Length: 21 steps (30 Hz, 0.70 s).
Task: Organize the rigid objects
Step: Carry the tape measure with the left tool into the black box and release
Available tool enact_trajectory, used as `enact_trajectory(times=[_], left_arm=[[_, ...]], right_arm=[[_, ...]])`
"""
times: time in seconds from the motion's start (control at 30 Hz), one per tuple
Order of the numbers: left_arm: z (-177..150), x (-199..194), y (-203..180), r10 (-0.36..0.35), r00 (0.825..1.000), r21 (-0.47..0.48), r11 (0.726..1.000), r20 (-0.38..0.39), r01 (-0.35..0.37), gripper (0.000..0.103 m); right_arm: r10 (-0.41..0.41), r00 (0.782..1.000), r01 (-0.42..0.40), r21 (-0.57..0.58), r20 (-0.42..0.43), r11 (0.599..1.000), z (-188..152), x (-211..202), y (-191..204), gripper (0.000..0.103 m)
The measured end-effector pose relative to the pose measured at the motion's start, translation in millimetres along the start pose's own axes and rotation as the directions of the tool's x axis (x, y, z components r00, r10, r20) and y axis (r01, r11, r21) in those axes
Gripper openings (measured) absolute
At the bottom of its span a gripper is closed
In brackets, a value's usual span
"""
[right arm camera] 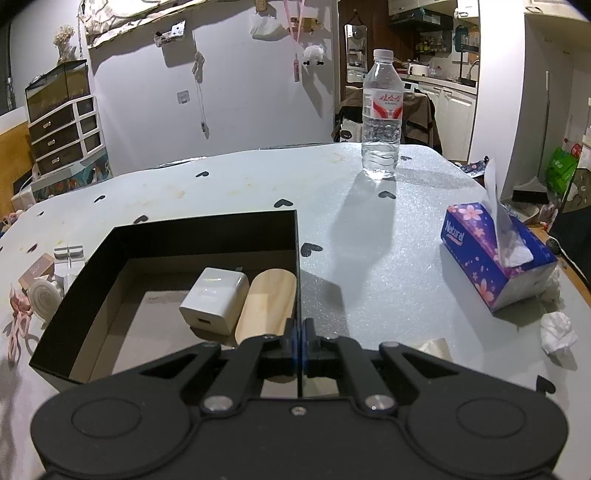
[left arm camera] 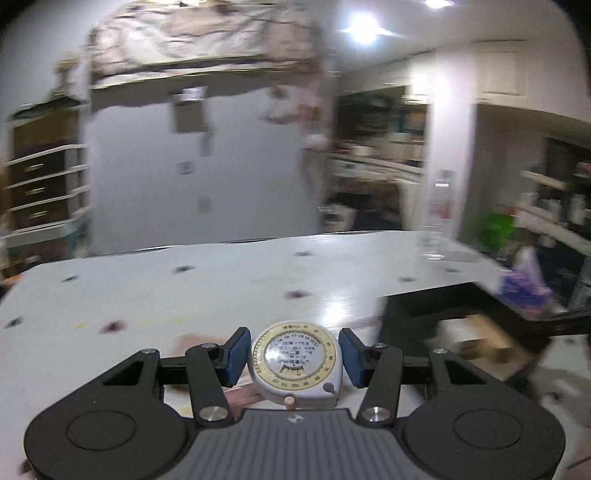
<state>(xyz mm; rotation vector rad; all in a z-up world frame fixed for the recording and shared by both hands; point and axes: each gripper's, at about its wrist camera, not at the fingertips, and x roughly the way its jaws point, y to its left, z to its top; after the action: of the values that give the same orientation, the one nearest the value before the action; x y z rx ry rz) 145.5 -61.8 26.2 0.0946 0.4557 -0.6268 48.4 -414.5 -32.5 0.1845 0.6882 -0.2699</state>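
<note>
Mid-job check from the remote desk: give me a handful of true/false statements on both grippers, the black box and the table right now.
1. The left gripper holds a round tape measure. True.
2. The black box is empty. False: a white charger and a wooden piece lie inside.
3. The right gripper is shut on the box's right wall. True.
4. The water bottle lies on its side. False: it stands upright, capped.
5. The tissue box sits inside the black box. False: it sits on the table, to the right.

White wall (right arm camera: 240, 110), drawer unit (right arm camera: 64, 136), kitchen shelves (right arm camera: 432, 40), ceiling light (left arm camera: 364, 27)
</note>
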Motion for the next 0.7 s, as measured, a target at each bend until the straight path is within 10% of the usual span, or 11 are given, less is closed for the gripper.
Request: enact_trajectory(times=[0.33, 0.7], left_arm=[[29, 82, -107, -0.229, 0.969, 0.134, 0.962, -0.090, 0.239, 0.053], [22, 171, -146, -0.193, 0.943, 0.128, 0.964, -0.271, 0.234, 0.053]], right_arm=[[0.006, 1.000, -0.006, 0.006, 0.002, 1.000, 0, 0, -1, 0.003], [0.007, 1.000, -0.007, 0.001, 0.002, 1.000, 0, -1, -2, 0.003]])
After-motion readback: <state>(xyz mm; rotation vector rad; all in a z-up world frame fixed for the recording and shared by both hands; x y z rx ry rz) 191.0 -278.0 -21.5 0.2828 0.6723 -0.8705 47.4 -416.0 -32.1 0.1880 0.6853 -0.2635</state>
